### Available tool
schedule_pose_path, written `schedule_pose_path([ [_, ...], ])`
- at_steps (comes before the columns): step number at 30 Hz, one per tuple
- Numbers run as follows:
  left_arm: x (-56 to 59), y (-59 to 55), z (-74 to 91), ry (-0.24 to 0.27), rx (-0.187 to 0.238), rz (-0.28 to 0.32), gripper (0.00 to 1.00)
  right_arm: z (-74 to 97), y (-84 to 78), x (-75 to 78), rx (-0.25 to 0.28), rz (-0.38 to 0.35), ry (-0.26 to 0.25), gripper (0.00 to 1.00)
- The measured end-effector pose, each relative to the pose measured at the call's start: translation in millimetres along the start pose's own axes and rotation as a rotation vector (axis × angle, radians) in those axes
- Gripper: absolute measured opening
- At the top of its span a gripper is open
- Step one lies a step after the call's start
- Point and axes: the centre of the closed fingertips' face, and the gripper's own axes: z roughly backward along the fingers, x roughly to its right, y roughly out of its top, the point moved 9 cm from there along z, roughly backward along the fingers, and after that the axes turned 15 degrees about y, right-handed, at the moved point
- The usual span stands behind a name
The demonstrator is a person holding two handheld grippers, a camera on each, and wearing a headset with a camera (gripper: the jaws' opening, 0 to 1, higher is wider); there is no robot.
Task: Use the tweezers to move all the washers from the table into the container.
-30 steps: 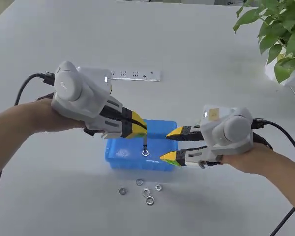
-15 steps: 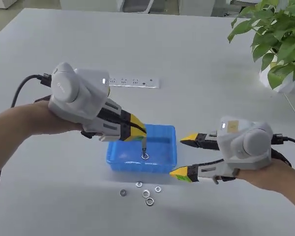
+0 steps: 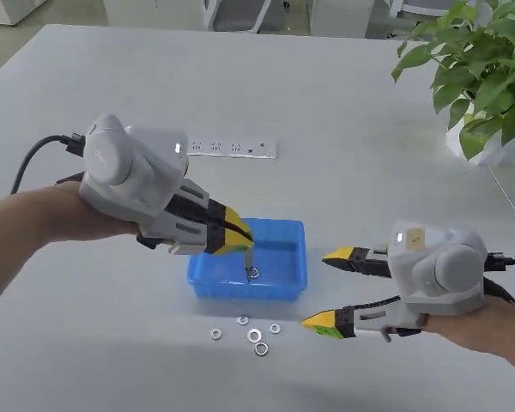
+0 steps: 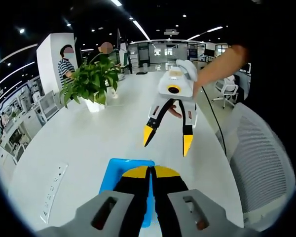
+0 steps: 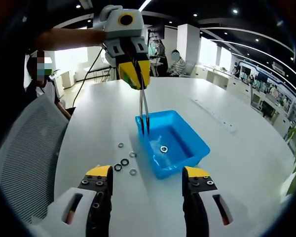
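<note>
Head view: left gripper (image 3: 239,236) jaws clamp tweezers (image 3: 250,257) over container (image 3: 283,288), right gripper (image 3: 318,289) jaws wide; lift clear before seeking washers (image 3: 255,335).

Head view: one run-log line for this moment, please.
left gripper: shut on metal tweezers, tips over blue plastic tray | right gripper: open, beside tray | silver washers: one in tray, five on white table

We see an open-plan office. We look at a large white table (image 3: 369,120) with a long white power strip (image 3: 232,148) on it and a leafy green potted plant (image 3: 481,69) at its edge. A grey mesh office chair (image 4: 261,163) stands beside it; behind are rows of desks (image 5: 264,84), seated people (image 5: 176,60) and long ceiling strip lights (image 4: 139,27).
</note>
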Motion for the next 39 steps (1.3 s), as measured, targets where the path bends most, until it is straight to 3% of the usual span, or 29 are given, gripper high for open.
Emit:
schedule_pose_path([
  [39,51.4,-24.1,-11.1,-0.063,0.01,0.025,0.05,-10.8,-13.8,-25.4,-0.036,0.007,0.018,0.55],
])
